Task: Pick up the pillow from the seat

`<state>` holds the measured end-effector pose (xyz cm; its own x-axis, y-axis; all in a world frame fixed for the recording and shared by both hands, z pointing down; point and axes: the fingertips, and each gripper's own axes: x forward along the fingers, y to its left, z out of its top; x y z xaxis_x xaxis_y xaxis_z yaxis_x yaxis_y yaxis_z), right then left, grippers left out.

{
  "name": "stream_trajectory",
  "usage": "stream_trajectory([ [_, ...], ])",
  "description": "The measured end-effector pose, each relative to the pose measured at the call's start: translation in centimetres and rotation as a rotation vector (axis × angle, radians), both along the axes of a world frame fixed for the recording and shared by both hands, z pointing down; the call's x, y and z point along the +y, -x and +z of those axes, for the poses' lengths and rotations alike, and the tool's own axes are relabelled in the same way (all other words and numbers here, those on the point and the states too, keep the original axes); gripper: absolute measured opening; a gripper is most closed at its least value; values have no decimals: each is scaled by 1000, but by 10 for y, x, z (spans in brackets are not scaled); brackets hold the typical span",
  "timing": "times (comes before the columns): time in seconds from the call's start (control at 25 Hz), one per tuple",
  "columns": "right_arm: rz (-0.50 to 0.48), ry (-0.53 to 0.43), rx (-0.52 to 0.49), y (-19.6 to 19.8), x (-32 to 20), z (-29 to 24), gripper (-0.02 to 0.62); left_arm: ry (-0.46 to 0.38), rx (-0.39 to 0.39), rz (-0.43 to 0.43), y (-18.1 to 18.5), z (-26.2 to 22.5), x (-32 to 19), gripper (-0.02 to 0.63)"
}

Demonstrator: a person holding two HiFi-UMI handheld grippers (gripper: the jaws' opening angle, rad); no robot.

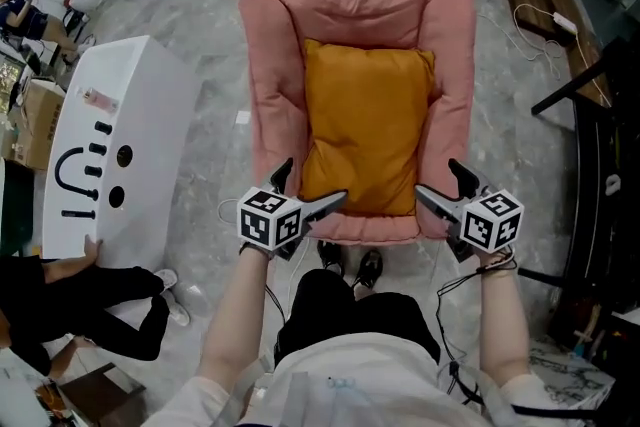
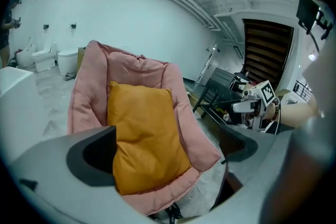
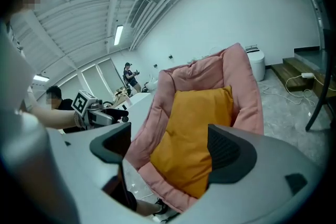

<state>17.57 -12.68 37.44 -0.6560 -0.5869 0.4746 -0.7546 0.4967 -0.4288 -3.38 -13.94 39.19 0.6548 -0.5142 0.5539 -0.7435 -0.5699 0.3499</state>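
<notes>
While the left gripper (image 1: 315, 183) and right gripper (image 1: 437, 178) hang open and empty, an orange pillow (image 1: 365, 120) lies on a pink seat (image 1: 262, 85).
Soft fabric could slip from a shallow pinch, or jaws could catch the seat's padded rim instead. The pillow's near edge sits between both grippers, just beyond their spread jaws.

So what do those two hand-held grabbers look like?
Both the left gripper and right gripper are grey, with two pointed fingers carrying dark pads and a white cube of black square markers. Thin black cables trail by the right wrist. The person wears a white top.
</notes>
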Motion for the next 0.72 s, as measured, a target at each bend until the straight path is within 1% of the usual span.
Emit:
stream_trajectory([
  [0.12, 15, 48, -5, 0, -19, 27, 434, 64, 20, 10, 4, 27, -22, 588],
  [0.24, 19, 54, 11, 1, -52, 53, 434, 104, 42, 9, 7, 55, -53, 588],
  [0.4, 84, 108, -63, 6, -82, 94, 434, 182, 17, 17, 19, 107, -71, 588],
  [0.48, 106, 141, -81, 6, -92, 115, 434, 219, 8, 18, 24, 133, -76, 588],
  [0.6, 140, 186, -114, 0, -102, 148, 434, 261, 25, 26, 23, 163, -87, 588],
  [0.72, 162, 236, -143, -7, -99, 175, 434, 290, 35, 34, 16, 186, -92, 588],
])
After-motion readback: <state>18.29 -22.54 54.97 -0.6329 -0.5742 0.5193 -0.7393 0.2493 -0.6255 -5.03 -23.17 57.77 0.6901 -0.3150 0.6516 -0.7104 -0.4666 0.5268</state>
